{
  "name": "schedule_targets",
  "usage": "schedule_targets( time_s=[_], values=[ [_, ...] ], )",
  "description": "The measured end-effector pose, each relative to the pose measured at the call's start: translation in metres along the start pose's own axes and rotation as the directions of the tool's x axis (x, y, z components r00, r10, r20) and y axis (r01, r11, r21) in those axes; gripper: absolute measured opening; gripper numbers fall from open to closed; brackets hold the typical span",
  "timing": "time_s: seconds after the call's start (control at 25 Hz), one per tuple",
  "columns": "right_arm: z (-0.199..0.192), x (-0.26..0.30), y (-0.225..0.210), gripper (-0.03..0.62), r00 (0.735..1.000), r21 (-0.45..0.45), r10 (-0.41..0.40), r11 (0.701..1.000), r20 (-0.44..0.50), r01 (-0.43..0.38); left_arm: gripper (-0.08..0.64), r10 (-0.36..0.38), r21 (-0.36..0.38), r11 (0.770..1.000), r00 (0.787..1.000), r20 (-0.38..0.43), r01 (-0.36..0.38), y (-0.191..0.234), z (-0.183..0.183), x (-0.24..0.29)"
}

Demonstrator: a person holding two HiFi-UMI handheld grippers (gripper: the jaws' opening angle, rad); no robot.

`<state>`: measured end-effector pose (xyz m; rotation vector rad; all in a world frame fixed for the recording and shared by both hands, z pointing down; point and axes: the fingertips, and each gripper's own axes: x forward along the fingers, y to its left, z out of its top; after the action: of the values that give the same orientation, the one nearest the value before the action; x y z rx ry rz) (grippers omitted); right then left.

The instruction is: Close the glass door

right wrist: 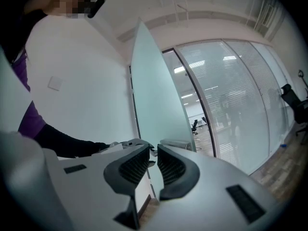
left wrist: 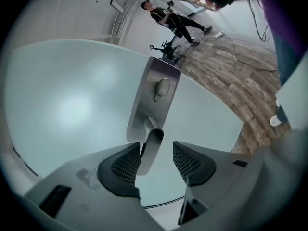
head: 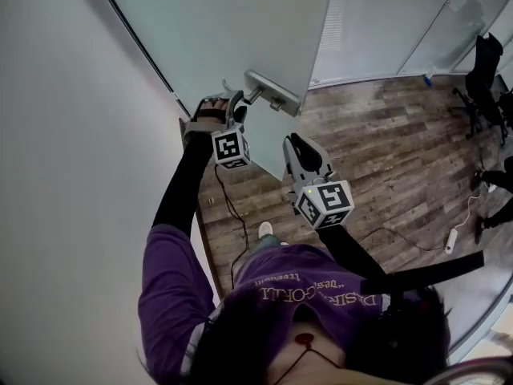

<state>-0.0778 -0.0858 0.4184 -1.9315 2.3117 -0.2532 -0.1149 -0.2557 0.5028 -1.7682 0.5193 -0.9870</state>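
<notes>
Checking your left tool [left wrist: 156, 150] first: its jaws stand apart with the lever [left wrist: 150, 146] of the door handle between them. The lever lies close against one pad and clear of the other. The tool is released, not clamped. (Instructor)

Why leave it loose? (Operator)

You probably need only to hook the lever to carry the glass door [head: 216, 22] round. A loose straddle would let the lever shift as the panel swings. The door stands ajar, its free edge out over the wooden floor [head: 385, 127] and away from the white wall [head: 64, 151] at your left. Your right tool [right wrist: 153, 153] sits back from the handle, its jaws drawn almost together on nothing. Judged from that, it is spare for this step. (Instructor)

What can I not verify from here? (Operator)

You cannot see the latch or the strike side of the frame, so the swing left to close is not readable. The door's top is cut off in the head view, and your head and shoulders fill the lower part of it. Whether the lever truly touches the pad or merely overlaps it is hard to settle. A person [left wrist: 168, 16] far across the room is too small to describe. (Instructor)
</notes>
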Motion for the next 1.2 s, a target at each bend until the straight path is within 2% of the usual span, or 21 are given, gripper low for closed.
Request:
schedule_targets(
  time_s=[0.12,0.16,0.24,0.44,0.72,0.88,1.08,1.2],
  values=[
    [0.002,0.006,-0.002,0.043,1.0,-0.002,-0.021,1.0,0.008,0.021,0.198,0.09,0.034,0.995,0.995,0.035,-0.091,0.009,0.01,0.007],
    [0.003,0.008,-0.003,0.043,1.0,-0.002,-0.029,1.0,0.011,0.029,0.137,0.119,0.029,0.992,0.992,0.04,-0.12,0.011,0.011,0.007],
    [0.002,0.013,-0.005,0.043,0.999,-0.001,-0.044,0.999,0.017,0.044,0.135,0.138,0.014,0.99,0.989,0.046,-0.138,0.013,0.011,0.009],
    [-0.002,0.035,-0.009,0.043,0.996,-0.003,-0.086,0.996,0.033,0.086,0.135,0.102,-0.009,0.995,0.993,0.059,-0.102,0.009,0.009,0.017],
    [0.018,0.047,-0.026,0.043,0.987,-0.018,-0.142,0.989,0.071,0.144,0.135,0.099,-0.043,0.995,0.988,0.119,-0.095,0.021,0.03,0.025],
    [0.03,0.044,-0.042,0.043,0.979,-0.002,-0.182,0.983,0.093,0.183,0.135,0.066,-0.045,0.997,0.992,0.109,-0.062,0.028,0.042,0.031],
    [0.031,0.041,-0.051,0.043,0.974,0.01,-0.202,0.979,0.102,0.202,0.135,0.067,-0.056,0.997,0.991,0.117,-0.061,0.031,0.047,0.035],
    [0.029,0.06,-0.075,0.043,0.975,0.013,-0.199,0.98,0.095,0.199,0.135,0.057,-0.066,0.997,0.992,0.114,-0.05,0.034,0.048,0.062]
  ],
)
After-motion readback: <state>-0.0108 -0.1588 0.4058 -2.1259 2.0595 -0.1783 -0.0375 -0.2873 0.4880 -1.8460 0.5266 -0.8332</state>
